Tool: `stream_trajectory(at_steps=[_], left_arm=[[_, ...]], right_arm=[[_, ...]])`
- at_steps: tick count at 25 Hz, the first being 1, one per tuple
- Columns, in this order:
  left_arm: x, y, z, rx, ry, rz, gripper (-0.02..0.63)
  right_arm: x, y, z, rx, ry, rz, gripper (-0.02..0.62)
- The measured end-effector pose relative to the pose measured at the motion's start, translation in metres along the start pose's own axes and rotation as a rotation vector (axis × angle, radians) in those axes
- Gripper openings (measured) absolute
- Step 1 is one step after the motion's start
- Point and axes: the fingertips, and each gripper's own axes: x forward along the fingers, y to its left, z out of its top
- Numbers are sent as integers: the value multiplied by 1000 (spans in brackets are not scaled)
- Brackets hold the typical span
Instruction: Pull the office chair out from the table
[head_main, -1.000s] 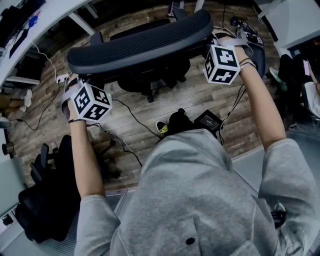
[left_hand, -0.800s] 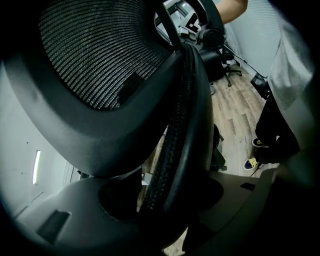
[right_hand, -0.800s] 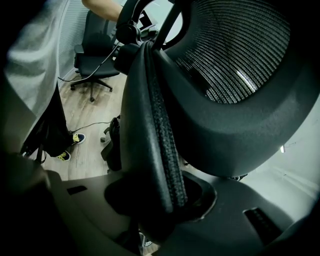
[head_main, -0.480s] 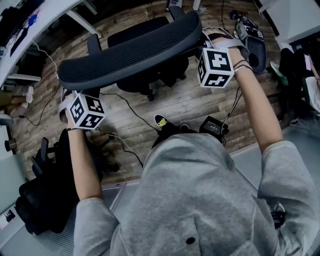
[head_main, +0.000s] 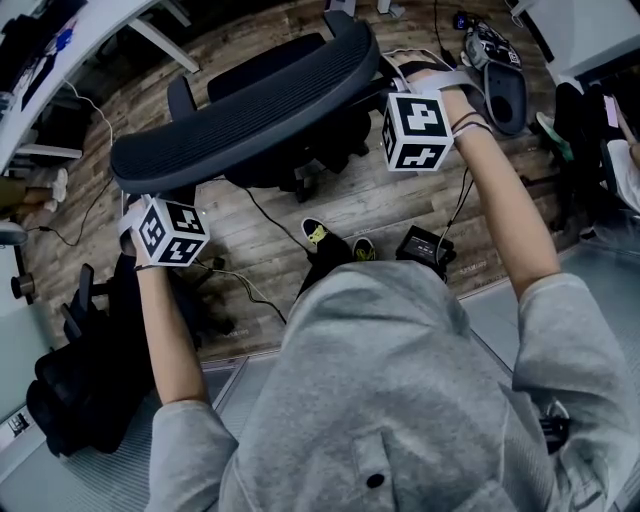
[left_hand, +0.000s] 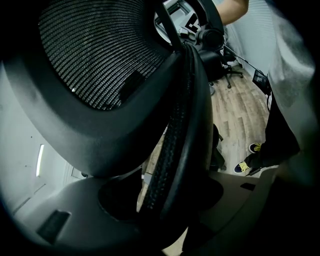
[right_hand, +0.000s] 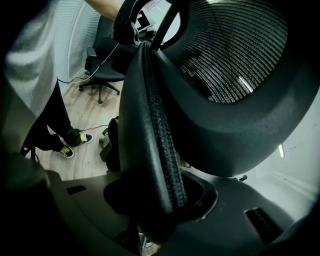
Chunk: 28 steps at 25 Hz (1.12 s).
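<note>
Chair (head_main: 240, 105) sits with its back toward you, some way off the white table (head_main: 60, 60) at upper left, so you look to be mid-pull. Your left gripper (left_hand: 165, 210) clamps the backrest's left edge. Your right gripper (right_hand: 155, 200) has the right edge between its jaws, which are opening. Next, either firm up that side or, if the chair is out far enough, let go.

Table (head_main: 95, 35) partly past top-left edge
</note>
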Motion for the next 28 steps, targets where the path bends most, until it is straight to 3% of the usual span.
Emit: stream_trajectory(at_steps=[18, 24, 28], left_arm=[[-53, -50, -2, -17, -7, 20, 250], [-63, -59, -4, -32, -19, 7, 258], [-71, -54, -18, -64, -62, 81, 276]], right_arm=[[-50, 46, 5, 31, -33, -33, 191], [-62, 49, 13, 40, -105, -142, 243], [-78, 41, -1, 130, -122, -189, 253]])
